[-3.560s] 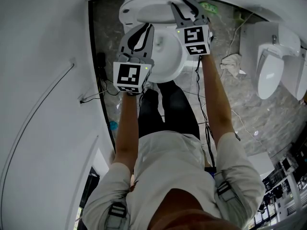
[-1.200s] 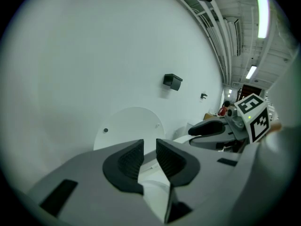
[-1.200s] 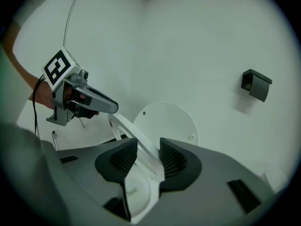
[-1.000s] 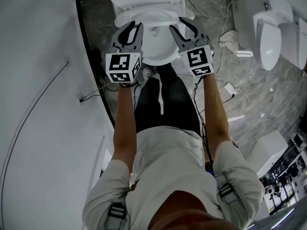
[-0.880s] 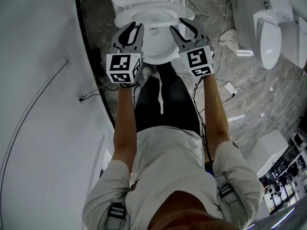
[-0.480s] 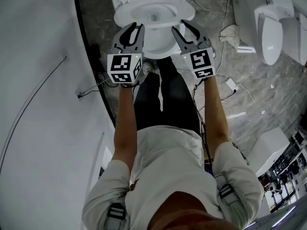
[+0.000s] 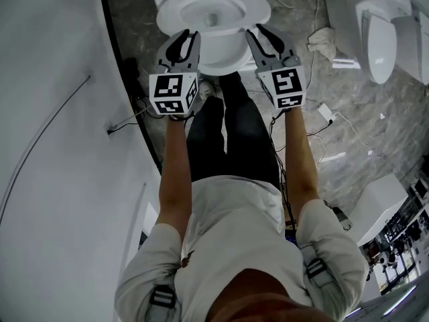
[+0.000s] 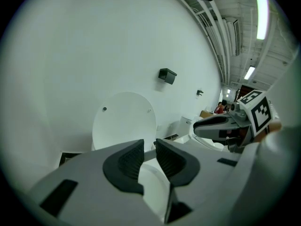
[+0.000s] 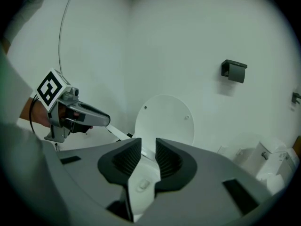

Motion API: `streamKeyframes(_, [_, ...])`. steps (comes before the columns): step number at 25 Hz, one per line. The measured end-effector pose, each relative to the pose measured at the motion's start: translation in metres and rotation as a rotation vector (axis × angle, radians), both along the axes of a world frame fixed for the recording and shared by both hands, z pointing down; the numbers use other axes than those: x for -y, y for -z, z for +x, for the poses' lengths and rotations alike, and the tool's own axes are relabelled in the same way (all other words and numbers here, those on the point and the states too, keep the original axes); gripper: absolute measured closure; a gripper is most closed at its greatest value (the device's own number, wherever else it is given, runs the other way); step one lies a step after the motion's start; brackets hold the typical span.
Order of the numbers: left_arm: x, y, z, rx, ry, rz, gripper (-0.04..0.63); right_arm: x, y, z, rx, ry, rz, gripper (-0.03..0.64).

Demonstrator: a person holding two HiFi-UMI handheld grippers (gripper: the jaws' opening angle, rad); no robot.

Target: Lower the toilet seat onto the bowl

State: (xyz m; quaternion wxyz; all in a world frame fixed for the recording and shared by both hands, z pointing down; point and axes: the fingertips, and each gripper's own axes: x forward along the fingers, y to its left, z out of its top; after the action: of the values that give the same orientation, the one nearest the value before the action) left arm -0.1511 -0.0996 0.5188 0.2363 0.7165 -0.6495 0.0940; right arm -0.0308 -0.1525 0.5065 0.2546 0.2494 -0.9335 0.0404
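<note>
Grey marbled floor (image 7: 134,25) fills the top of the head view, where the toilet seat (image 7: 169,19) lies flat on the toilet bowl (image 7: 214,15) at 12 o'clock. Both forearms stretch forward in parallel. The left gripper (image 7: 191,33) sits at 11 o'clock and the right gripper (image 7: 255,30) at 1, flanking the bowl's front.

Left gripper view: the jaws are slightly apart and grasp nothing, with the raised lid (image 8: 124,121) beyond.

Right gripper view: the jaws have just been closing but are released, with nothing between them.

left tool (image 7: 188,36): jaws slightly apart | right tool (image 7: 257,32): jaws just narrowed, empty gap
</note>
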Motion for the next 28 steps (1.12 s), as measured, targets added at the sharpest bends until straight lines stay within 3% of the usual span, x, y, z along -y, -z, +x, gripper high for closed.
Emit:
streamKeyframes(6, [-0.009,-0.007,0.008,-0.001,-0.008,-0.007,0.505,-0.004,-0.01,0.005,0.001,-0.044,-0.02,0.561])
streamKeyframes(28, [-0.052,-0.049,0.034,-0.023,-0.056,-0.079,0.505,-0.05,-0.06,0.019,-0.043,-0.058,-0.123,0.575])
